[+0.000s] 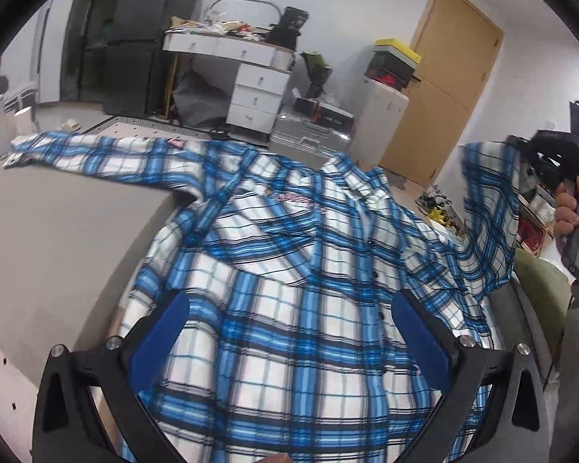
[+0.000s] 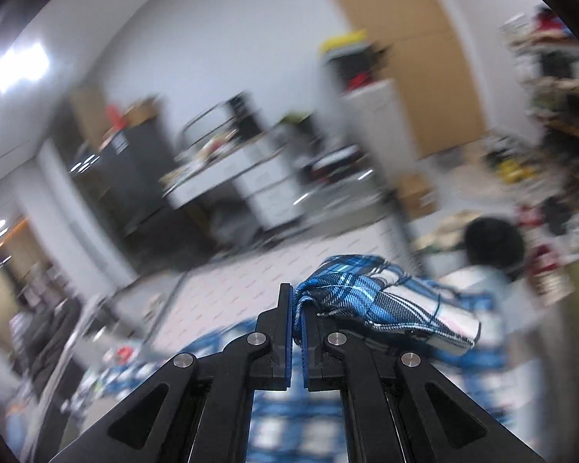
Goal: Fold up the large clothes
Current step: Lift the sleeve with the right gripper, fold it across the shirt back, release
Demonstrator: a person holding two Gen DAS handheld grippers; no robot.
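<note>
Both views are evenly lit by bright, cool indoor light, with soft, faint shadows. The left wrist view is fairly sharp, only mildly smeared. The right wrist view is heavily motion-blurred across the room, with 2 blown-out ceiling lights (image 2: 17, 65) glaring at upper left. Fisheye bending and dark vignetting ring both pictures.

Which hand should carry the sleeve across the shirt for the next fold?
Right: its hand-held gripper is already shut on the plaid shirt's sleeve, lifted. The left hand-held gripper hangs open over the shirt body, gripping nothing.
</note>
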